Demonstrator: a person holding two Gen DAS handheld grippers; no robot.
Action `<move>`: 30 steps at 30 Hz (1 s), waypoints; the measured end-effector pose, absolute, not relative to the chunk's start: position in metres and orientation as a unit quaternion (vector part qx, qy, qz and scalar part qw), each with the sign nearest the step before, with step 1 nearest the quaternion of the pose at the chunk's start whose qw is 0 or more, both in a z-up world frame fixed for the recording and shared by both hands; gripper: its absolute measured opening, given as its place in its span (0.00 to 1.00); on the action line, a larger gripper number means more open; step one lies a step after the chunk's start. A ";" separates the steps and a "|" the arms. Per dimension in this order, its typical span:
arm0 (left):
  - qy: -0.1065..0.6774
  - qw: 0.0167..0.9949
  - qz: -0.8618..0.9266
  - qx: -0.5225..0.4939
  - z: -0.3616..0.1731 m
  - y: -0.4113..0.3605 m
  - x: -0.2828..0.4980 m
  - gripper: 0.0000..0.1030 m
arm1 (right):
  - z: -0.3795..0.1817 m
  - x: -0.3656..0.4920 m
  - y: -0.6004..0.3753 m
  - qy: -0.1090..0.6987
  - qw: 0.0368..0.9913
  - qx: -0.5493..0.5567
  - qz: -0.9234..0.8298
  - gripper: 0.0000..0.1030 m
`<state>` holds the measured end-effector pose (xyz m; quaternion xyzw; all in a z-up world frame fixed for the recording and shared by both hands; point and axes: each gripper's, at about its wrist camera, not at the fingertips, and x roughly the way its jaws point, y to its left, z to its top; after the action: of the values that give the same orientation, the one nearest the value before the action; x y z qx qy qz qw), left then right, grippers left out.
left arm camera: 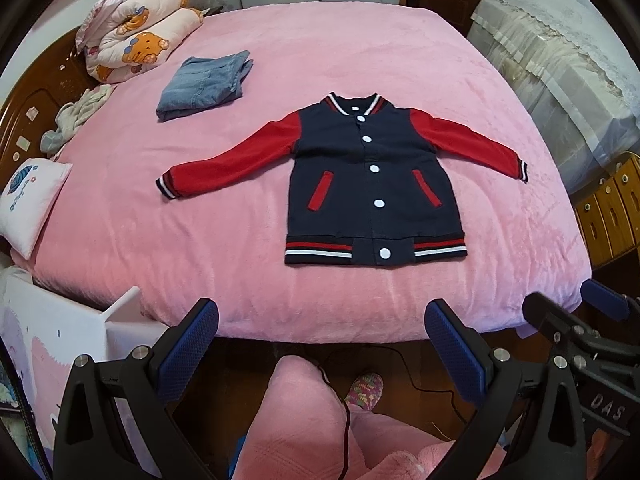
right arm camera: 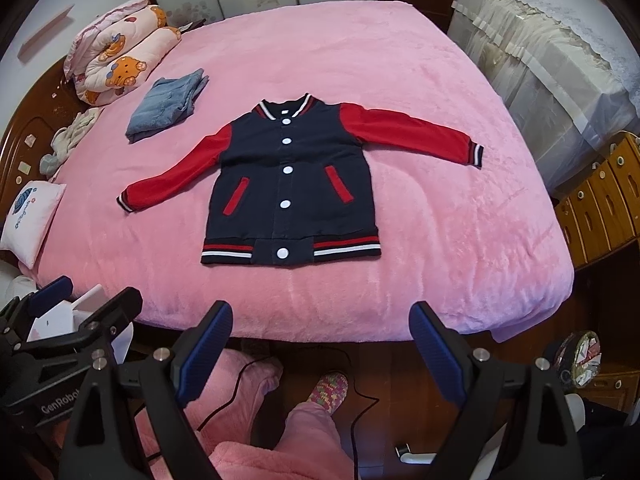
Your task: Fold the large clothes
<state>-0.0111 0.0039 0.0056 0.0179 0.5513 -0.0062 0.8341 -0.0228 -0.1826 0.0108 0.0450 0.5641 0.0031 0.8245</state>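
Jacket [left arm camera: 372, 176] lies flat; "DAS" left gripper [left arm camera: 320, 320] and "GenRobot" right gripper [right arm camera: 320, 320] gape wide, empty.

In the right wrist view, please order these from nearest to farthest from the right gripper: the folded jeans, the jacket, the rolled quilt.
From the right gripper:
1. Jacket, spread flat mid-bed, straight ahead.
2. Folded jeans, farther back on the left.
3. Rolled quilt, far left corner by the headboard.

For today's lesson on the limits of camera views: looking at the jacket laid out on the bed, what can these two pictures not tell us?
- Back of the jacket: hidden in both views, since it lies face up on the pink bed cover.
- Folded denim garment: its type is unclear in both views; the folds hide it.
- Collar label: too small to read in the left wrist view.
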 end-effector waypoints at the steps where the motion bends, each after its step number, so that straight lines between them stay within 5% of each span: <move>1: 0.552 0.834 -0.004 0.016 0.005 0.006 -0.010 0.99 | 0.010 -0.022 -0.181 0.566 0.823 0.046 0.010 0.88; 21: 0.709 0.702 0.038 -0.045 -0.145 0.129 0.093 0.99 | -0.088 0.059 -0.097 0.681 0.725 0.101 0.018 0.88; 30: 0.730 0.645 0.095 -0.203 -0.215 0.248 0.176 0.99 | -0.116 0.141 -0.026 0.698 0.714 0.060 0.006 0.87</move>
<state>0.1763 0.2476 -0.2153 -0.2027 0.7304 0.0952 0.6452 0.1408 -0.0261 -0.1163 0.0600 0.6976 0.0058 0.7139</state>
